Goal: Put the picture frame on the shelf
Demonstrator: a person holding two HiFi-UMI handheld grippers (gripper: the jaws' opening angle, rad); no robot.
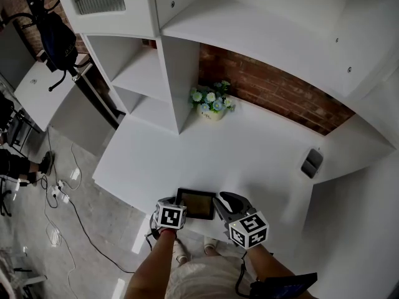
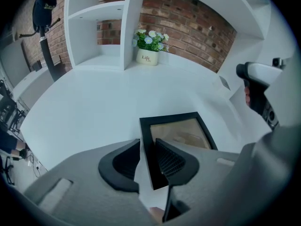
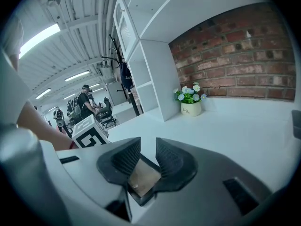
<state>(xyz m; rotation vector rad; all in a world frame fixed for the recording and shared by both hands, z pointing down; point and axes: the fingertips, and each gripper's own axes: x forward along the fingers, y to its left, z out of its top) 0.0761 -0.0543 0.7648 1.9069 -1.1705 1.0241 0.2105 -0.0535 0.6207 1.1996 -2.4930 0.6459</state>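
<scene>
A black picture frame with a brownish picture lies flat on the white desk, close to its front edge. My left gripper points steeply down at the frame's left side. In the left gripper view the frame runs up between the jaws of the left gripper. Its left border sits in the narrow gap, with white desk showing beside it, and the pads do not clamp it. My right gripper hovers open at the frame's right end. In the right gripper view the frame shows low between the right gripper jaws.
A white shelf unit with open compartments stands at the back left against a brick wall. A pot of blue and white flowers sits beside it. A small grey object lies at the desk's right. Cables trail on the floor to the left.
</scene>
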